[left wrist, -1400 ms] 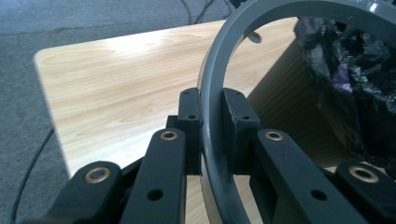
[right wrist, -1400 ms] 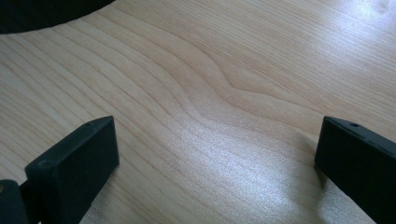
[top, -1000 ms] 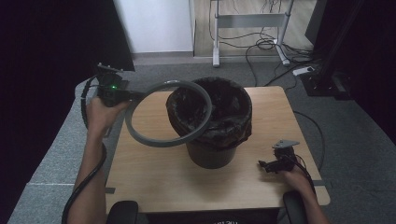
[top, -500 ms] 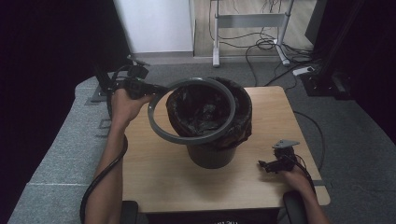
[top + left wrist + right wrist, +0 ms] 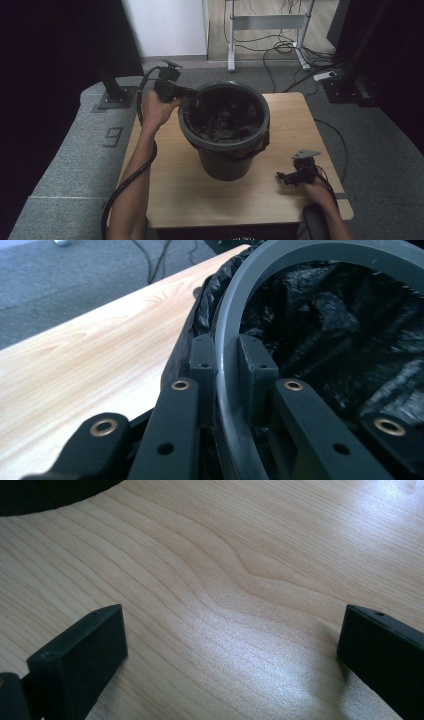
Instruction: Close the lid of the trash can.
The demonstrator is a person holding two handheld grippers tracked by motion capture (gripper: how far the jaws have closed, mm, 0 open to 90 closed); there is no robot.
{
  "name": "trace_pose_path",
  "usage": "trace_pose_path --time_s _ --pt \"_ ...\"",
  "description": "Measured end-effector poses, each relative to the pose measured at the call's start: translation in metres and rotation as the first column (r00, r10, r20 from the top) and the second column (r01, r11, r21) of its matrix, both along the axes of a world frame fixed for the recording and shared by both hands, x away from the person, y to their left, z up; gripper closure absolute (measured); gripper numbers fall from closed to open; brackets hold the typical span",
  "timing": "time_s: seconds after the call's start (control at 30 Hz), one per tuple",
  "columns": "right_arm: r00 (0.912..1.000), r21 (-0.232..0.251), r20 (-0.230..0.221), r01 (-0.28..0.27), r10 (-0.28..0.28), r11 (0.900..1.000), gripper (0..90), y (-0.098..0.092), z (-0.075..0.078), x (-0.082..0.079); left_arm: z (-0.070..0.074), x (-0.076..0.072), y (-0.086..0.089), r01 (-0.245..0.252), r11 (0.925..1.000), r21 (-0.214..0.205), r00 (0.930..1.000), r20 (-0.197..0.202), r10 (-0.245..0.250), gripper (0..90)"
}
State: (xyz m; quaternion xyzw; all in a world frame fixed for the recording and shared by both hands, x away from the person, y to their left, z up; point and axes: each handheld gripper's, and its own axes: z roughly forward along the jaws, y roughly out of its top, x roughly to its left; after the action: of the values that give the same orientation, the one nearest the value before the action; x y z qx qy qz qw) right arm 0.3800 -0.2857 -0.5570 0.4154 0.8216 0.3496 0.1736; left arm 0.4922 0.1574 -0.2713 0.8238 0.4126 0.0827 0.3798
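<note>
Left gripper view: the left hand-held gripper (image 5: 227, 372) pinches the grey plastic ring (image 5: 227, 330), one jaw inside and one outside, to seat it on the bin (image 5: 225, 167) at the desk's (image 5: 165, 190) centre, likely clamping the crinkled black liner (image 5: 222, 112). At five o'clock the right hand-held gripper (image 5: 232, 645) rests spread on pale woodgrain.

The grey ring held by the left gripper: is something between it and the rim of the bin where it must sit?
Nothing visible blocks it. The grey ring, clamped in the left gripper, lies over the bin mouth, with only the black bag folded over the rim beneath it. The right gripper rests apart on the table.
</note>
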Motion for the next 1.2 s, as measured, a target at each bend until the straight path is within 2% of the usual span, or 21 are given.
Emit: trace_pose_path --time_s 0.13,0.33,0.6,0.67,0.8,1.03,1.2 --pt "1.0000 0.000 0.000 0.000 0.000 1.0000 0.0 0.000 0.000 0.000 -0.002 0.004 -0.005 -0.032 0.9994 0.016 0.9992 0.026 0.031 78.7" --pt "1.0000 0.000 0.000 0.000 0.000 1.0000 0.0 0.000 0.000 0.000 -0.006 0.010 -0.006 -0.040 0.9990 0.018 0.9989 0.025 0.040 78.6" --pt "1.0000 0.000 0.000 0.000 0.000 1.0000 0.0 0.000 0.000 0.000 -0.009 0.009 -0.015 -0.032 0.9943 0.102 0.9987 0.042 0.028 78.2" --pt "1.0000 0.000 0.000 0.000 0.000 1.0000 0.0 0.000 0.000 0.000 -0.009 0.009 -0.015 -0.030 0.9937 0.108 0.9987 0.044 0.025 78.2" --pt "1.0000 0.000 0.000 0.000 0.000 1.0000 0.0 0.000 0.000 0.000 -0.009 0.008 -0.019 -0.028 0.9876 0.154 0.9983 0.054 0.020 78.1" --pt "1.0000 0.000 0.000 0.001 -0.001 1.0000 0.0 0.000 0.000 0.000 -0.010 0.005 -0.023 -0.030 0.9807 0.193 0.9973 0.072 0.017 77.7" --pt "1.0000 0.000 0.000 0.001 -0.001 1.0000 0.0 0.000 0.000 0.000 -0.011 0.003 -0.023 -0.034 0.9805 0.194 0.9967 0.079 0.019 77.5"
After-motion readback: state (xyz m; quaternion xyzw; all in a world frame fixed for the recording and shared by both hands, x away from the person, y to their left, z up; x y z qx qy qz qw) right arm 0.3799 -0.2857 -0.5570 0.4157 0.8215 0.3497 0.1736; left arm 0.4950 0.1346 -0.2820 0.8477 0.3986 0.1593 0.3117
